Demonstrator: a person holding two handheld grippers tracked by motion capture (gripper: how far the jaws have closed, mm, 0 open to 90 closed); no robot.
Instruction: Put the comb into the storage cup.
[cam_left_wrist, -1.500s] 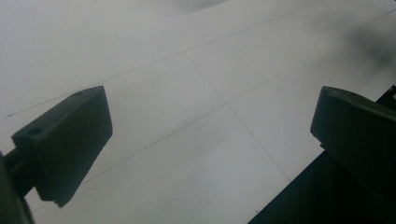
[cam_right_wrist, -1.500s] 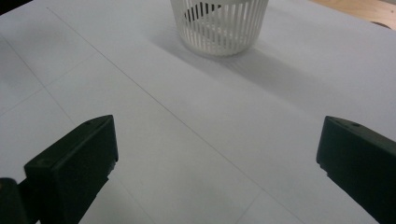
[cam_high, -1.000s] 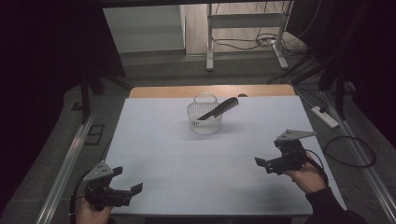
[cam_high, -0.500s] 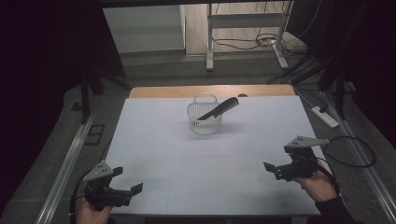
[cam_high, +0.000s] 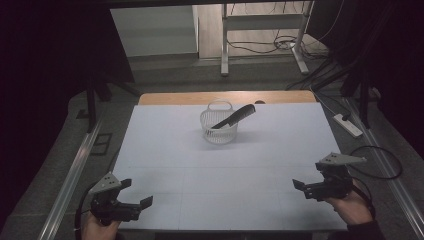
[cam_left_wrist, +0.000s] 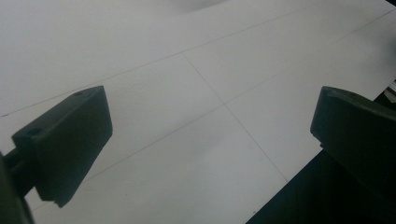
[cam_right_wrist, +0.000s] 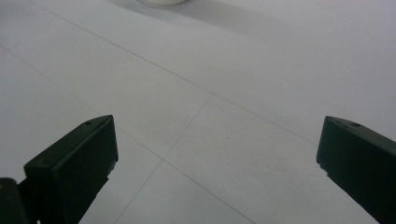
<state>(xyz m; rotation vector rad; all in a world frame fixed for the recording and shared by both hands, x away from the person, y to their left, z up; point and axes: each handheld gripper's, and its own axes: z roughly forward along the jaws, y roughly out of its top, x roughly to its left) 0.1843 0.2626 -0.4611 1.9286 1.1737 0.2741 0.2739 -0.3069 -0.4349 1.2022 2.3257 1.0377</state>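
Grippers sit at the near corners of the table (cam_high: 165, 150). Left gripper (cam_high: 134, 206) is spread wide and empty; right gripper (cam_high: 301, 186) likewise. Well apart from both, mid-table toward the far edge, a white basket (cam_high: 218, 129) holds a dark comb (cam_high: 234, 116) leaning over its rim. Comb looks light, stiff, smooth; grip its raised end.

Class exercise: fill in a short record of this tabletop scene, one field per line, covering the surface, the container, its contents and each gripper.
Surface: white table sheet
Container: white basket, far centre, upright
Contents: dark comb leaning out over the basket's right rim
Left gripper: near left corner, jaws open, holds nothing
Right gripper: near right edge, jaws open, holds nothing
Contact: both grippers well apart from the basket
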